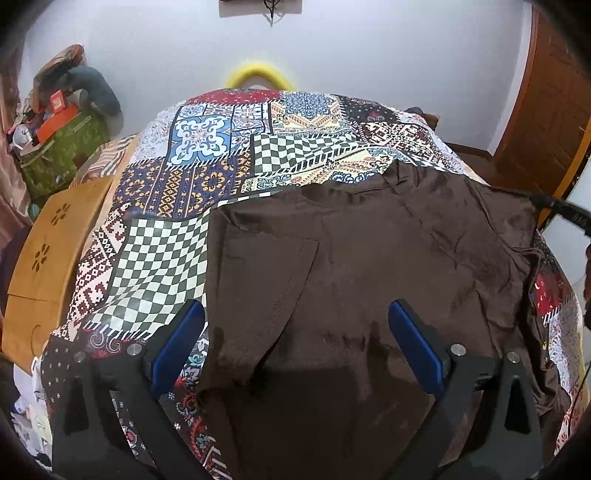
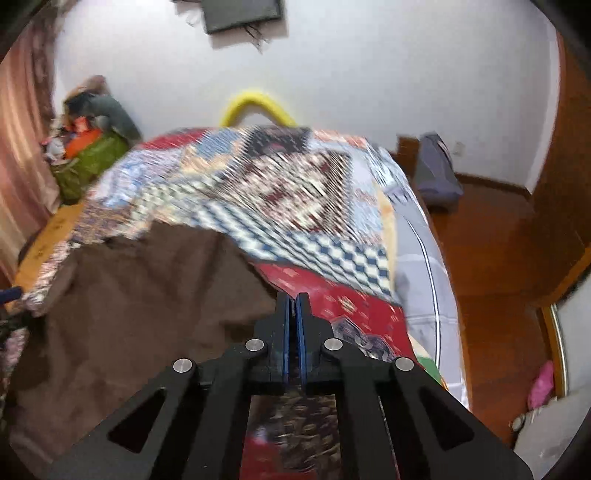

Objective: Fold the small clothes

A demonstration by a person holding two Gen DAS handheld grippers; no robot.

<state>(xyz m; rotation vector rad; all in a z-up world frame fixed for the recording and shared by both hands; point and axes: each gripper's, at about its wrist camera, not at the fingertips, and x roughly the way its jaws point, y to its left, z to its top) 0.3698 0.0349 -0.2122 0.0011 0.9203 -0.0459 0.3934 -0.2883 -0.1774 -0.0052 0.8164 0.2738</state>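
one brown garment point(image 1: 369, 258) lies spread on the bed, on top of one patchwork bedcover point(image 1: 207, 147). it looks like a small shirt, with one stitched panel or pocket edge showing on its left part. the cloth is creased, not yet folded flat in any neat shape.

left gripper point(image 1: 295, 332): two blue-padded fingers point(image 1: 181, 343) stand wide apart, hovering over the near part of the garment. one finger is over the bedcover just beside the garment's left edge, the other over the brown cloth. nothing is between the pads.

right gripper point(image 2: 293, 306): its two fingers are pressed together, only a thin slit between the blue pads. i see no cloth caught between them. it points down toward a red patch of the bedcover, just beside the garment's right edge point(image 2: 147, 295). the right wrist view is blurred. in the left wrist view one dark gripper tip point(image 1: 561, 210) shows at the garment's far right corner; whether it touches the cloth i cannot tell.

around the bed: one yellow curved bar point(image 1: 258, 74) at the far end, against a pale wall. one green bag point(image 1: 59, 155) piled with clutter at far left. one wooden piece with cut-out flower shapes point(image 1: 48, 243) beside the bed on the left. one grey-blue bundle point(image 2: 436, 173) on the wooden floor at right. one dark flat screen point(image 2: 242, 14) high on the wall.
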